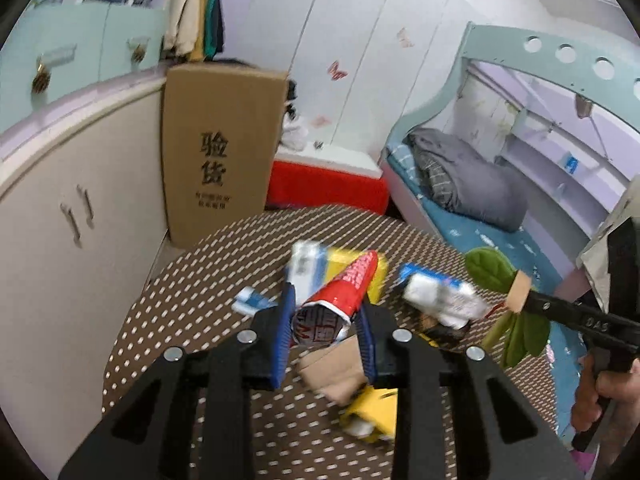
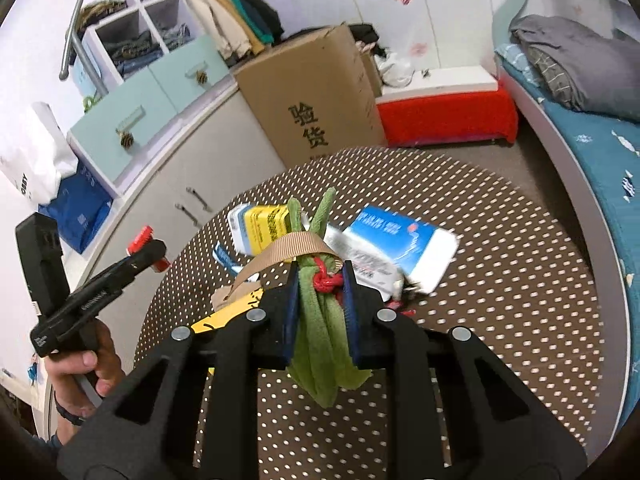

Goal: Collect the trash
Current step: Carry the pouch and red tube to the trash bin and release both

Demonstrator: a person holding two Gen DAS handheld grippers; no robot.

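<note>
My left gripper (image 1: 326, 312) is shut on a squashed red paper cup (image 1: 344, 292), held a little above the round table with the brown dotted cloth (image 1: 192, 304). Seen in the right wrist view, the left gripper (image 2: 149, 251) hangs at the left, a hand on its handle. My right gripper (image 2: 320, 276) is shut on a bundle of green fabric leaves (image 2: 324, 332) tied with red cord and a beige ribbon (image 2: 280, 250). In the left wrist view the right gripper (image 1: 520, 300) carries these green leaves (image 1: 490, 268) over the table's right edge.
More litter lies on the table (image 2: 500, 280): a yellow box (image 2: 266, 228), a blue-and-white packet (image 2: 400, 244), a cardboard scrap (image 1: 332, 368), a yellow wrapper (image 1: 376, 408). Behind stand a tall carton (image 1: 220, 152), a red bench (image 1: 328, 188), a bed (image 1: 460, 184) and cabinets (image 1: 60, 220).
</note>
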